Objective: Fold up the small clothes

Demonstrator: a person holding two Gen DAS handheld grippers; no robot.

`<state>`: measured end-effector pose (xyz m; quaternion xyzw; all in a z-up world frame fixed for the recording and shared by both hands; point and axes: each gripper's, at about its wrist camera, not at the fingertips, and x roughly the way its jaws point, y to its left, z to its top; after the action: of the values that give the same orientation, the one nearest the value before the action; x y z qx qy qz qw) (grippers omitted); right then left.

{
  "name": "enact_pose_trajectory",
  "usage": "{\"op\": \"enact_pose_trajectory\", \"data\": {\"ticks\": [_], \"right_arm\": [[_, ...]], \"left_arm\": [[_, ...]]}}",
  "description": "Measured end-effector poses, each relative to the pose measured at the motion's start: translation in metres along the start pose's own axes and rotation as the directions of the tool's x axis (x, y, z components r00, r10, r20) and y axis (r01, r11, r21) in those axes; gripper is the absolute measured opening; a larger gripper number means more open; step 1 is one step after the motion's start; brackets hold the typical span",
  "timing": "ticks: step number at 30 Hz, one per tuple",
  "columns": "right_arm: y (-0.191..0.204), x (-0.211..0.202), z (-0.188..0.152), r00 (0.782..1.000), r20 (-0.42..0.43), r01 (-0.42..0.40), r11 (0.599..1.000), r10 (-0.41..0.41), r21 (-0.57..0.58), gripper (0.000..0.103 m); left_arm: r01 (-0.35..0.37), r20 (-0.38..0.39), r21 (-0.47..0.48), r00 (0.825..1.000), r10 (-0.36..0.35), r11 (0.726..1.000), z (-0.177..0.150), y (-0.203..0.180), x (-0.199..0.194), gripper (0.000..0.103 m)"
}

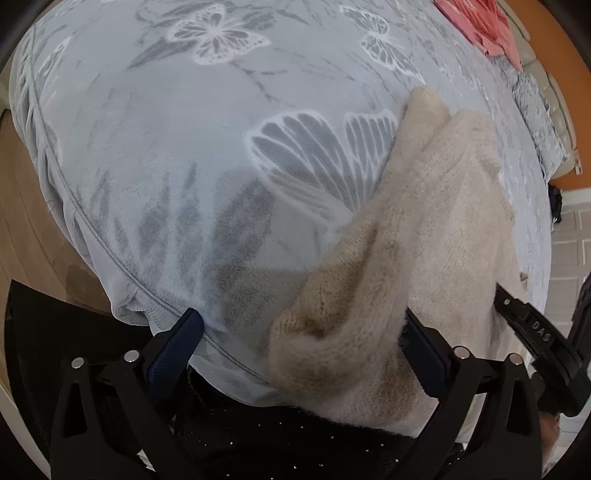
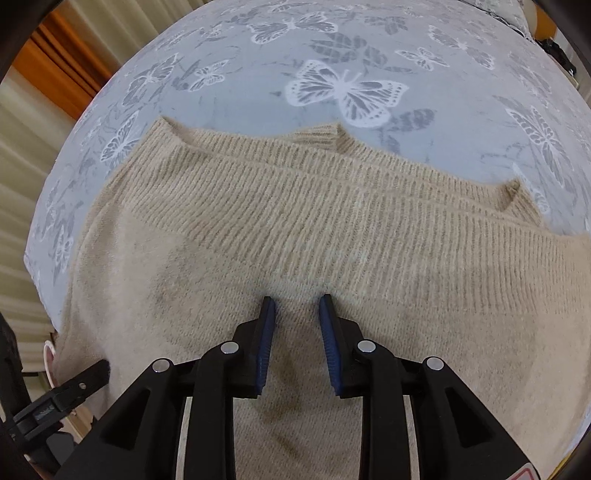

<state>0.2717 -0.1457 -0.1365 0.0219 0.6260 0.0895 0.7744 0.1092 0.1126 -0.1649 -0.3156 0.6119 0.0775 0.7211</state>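
A beige knitted sweater (image 2: 295,229) lies on a grey bed cover with butterfly print (image 2: 351,92). Its ribbed part runs across the right wrist view. My right gripper (image 2: 297,301) is over the sweater's middle, jaws part open with the fingertips on the knit and nothing pinched between them. In the left wrist view the sweater (image 1: 406,240) lies bunched at the bed's near edge. My left gripper (image 1: 303,321) is wide open around a rolled fold of the sweater, its right finger (image 1: 424,343) against the knit. The other gripper's finger (image 1: 528,317) shows at the right.
Pink folded clothes (image 1: 480,22) lie at the far corner of the bed. The bed cover's seam edge (image 1: 110,266) drops to a wooden floor (image 1: 33,229) on the left. Beige curtains (image 2: 22,166) hang beyond the bed.
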Motion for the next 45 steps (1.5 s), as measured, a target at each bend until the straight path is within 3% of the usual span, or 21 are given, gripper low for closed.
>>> {"op": "enact_pose_trajectory", "data": {"ticks": [3, 4, 5, 7, 10, 13, 18, 22, 30, 40, 43, 45], "right_arm": [[0.002, 0.001, 0.000, 1.000, 0.004, 0.011, 1.000, -0.011, -0.011, 0.026], [0.002, 0.001, 0.000, 1.000, 0.002, 0.007, 1.000, -0.007, -0.008, 0.026], [0.001, 0.000, 0.000, 1.000, 0.002, 0.001, 1.000, -0.001, -0.002, 0.026], [-0.005, -0.004, 0.000, 1.000, 0.001, -0.031, 0.999, 0.031, 0.026, 0.026], [-0.027, -0.023, -0.003, 0.991, 0.026, -0.135, 0.980, 0.133, 0.144, 0.028], [-0.064, -0.061, -0.022, 0.972, 0.126, -0.224, 0.941, 0.198, 0.254, 0.032], [-0.121, -0.109, -0.065, 0.969, 0.209, -0.197, 0.928, 0.134, 0.318, 0.037], [-0.163, -0.136, -0.103, 0.970, 0.237, -0.141, 0.922, 0.055, 0.360, 0.037], [-0.213, -0.150, -0.159, 0.969, 0.245, -0.126, 0.896, 0.020, 0.426, 0.042], [-0.233, -0.142, -0.184, 0.973, 0.231, -0.138, 0.866, 0.027, 0.480, 0.042], [-0.233, -0.140, -0.182, 0.973, 0.228, -0.137, 0.870, 0.029, 0.474, 0.042], [-0.233, -0.139, -0.180, 0.974, 0.224, -0.137, 0.871, 0.032, 0.471, 0.045]], "left_arm": [[0.058, 0.018, -0.074, 0.998, -0.057, 0.996, 0.000, 0.015, -0.011, 0.070], [0.094, 0.020, -0.090, 0.996, -0.093, 0.992, 0.000, 0.017, -0.015, 0.047], [0.189, 0.016, -0.083, 0.982, -0.188, 0.978, 0.000, 0.014, -0.019, 0.024], [0.192, 0.035, -0.037, 0.981, -0.191, 0.981, 0.001, -0.001, -0.033, 0.022], [0.235, 0.092, 0.080, 0.966, -0.242, 0.969, 0.000, -0.038, -0.066, 0.021], [0.251, 0.142, 0.229, 0.947, -0.288, 0.940, -0.010, -0.086, -0.103, 0.021], [0.172, 0.178, 0.451, 0.944, -0.277, 0.876, -0.042, -0.158, -0.129, 0.021], [0.097, 0.192, 0.555, 0.951, -0.241, 0.826, -0.068, -0.201, -0.129, 0.021], [0.029, 0.177, 0.632, 0.968, -0.180, 0.774, -0.110, -0.236, -0.102, 0.021], [-0.025, 0.118, 0.701, 0.990, -0.082, 0.713, -0.147, -0.263, -0.047, 0.022], [-0.030, 0.091, 0.721, 0.994, -0.052, 0.692, -0.158, -0.265, -0.025, 0.030], [-0.040, 0.072, 0.729, 0.997, -0.020, 0.683, -0.165, -0.263, -0.009, 0.045]]}}
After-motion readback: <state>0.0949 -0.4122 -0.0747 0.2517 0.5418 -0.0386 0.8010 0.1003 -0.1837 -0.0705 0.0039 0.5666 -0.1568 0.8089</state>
